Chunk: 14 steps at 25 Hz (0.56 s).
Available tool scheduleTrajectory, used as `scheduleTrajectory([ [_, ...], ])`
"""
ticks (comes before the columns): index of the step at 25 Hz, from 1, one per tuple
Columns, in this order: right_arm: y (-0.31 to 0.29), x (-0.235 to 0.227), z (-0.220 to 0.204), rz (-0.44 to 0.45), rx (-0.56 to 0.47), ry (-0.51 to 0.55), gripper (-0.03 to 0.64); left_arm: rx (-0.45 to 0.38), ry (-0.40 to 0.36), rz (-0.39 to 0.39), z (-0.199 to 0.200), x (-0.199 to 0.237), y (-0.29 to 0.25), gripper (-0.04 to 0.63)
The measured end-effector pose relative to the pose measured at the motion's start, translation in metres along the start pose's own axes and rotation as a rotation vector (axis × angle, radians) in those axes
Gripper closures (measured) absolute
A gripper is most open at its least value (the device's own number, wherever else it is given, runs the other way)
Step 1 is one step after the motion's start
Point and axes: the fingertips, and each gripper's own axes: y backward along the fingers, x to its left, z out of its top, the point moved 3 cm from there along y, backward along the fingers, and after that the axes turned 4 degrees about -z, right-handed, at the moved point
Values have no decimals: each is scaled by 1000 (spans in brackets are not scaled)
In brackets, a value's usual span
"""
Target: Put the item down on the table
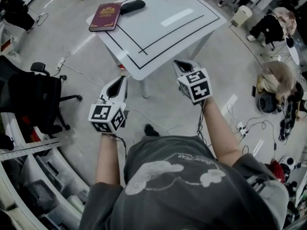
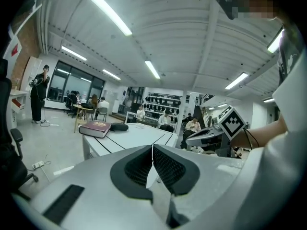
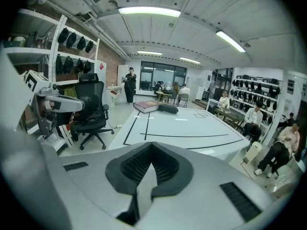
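Observation:
A white table (image 1: 158,37) with black lines stands in front of me. On its far left corner lie a maroon book (image 1: 105,16) and a black oblong case (image 1: 132,6). My left gripper (image 1: 122,79) is held in the air short of the table's near corner, shut and empty. My right gripper (image 1: 178,64) hovers at the table's near edge, also shut with nothing in it. In the left gripper view the jaws (image 2: 152,148) are pressed together; the book (image 2: 96,127) and case (image 2: 118,126) lie beyond. In the right gripper view the gripper (image 3: 152,146) is shut too, with the book (image 3: 146,106) far off.
A black office chair (image 1: 33,97) stands to the left, beside shelving (image 1: 38,176). Cables and a power strip (image 1: 242,127) lie on the floor to the right. Several people sit at the far right (image 1: 276,25) and at desks in the background (image 3: 256,116).

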Motion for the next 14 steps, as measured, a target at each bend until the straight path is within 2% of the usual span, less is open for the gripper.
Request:
scheduleTrajectory([
  [14,118,-20,-91,60,-27,-50,618,44,-30,20,-35,-138,19,589],
])
